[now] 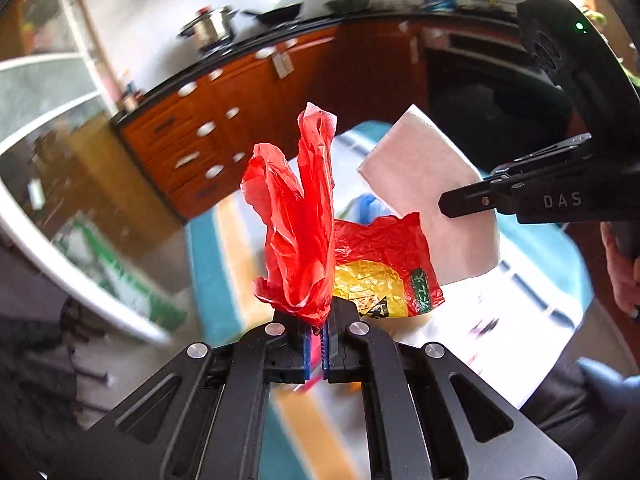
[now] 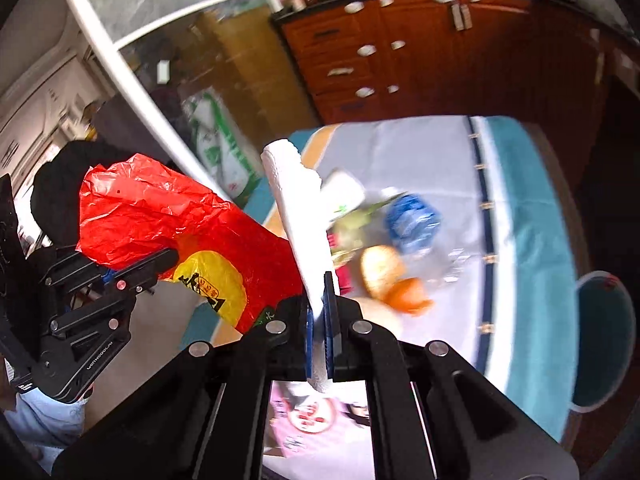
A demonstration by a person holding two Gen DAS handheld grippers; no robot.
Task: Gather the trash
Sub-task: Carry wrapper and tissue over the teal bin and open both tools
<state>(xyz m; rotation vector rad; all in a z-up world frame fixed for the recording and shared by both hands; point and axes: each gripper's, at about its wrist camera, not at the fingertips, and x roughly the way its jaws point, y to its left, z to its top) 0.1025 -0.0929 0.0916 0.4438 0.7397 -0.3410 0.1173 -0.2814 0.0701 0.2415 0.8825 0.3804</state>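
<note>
**Operator:** Red plastic, thin and crinkled, is what I have nearest: the left gripper (image 1: 316, 330) has its blue pads pressed together on one edge of a red plastic bag (image 1: 298, 216), which hangs clear of the table. A yellow printed patch shows on its side.

**Observer:** And your other hand?

**Operator:** The right gripper (image 2: 319, 322) is pinching a white paper towel (image 2: 298, 216), folded or crumpled into a strip that stands up out of the jaws. It is also lifted, just beside the bag, not yet inside it as far as I can see.

**Observer:** What is left on the table?

**Operator:** Beyond the towel, on the striped tablecloth (image 2: 432, 148), I see orange peel (image 2: 412, 290) touching a pale rounded piece (image 2: 380, 268) that may be fruit or bread; blur hides which. Past those sit a crumpled blue wrapper (image 2: 412, 216), greenish scraps (image 2: 350, 226) and some clear wrapping near the peel. Farther off are the wooden kitchen cabinets (image 2: 420, 52), and in the left view a steel pot (image 1: 210, 28) on the counter.

**Observer:** So how far along are you?

**Operator:** Early, I'd judge. I have a bag to collect into and one piece in hand, but the bag mouth looks bunched up and most of the litter is uncollected. I'd need the mouth opened before dropping the towel in.
</note>
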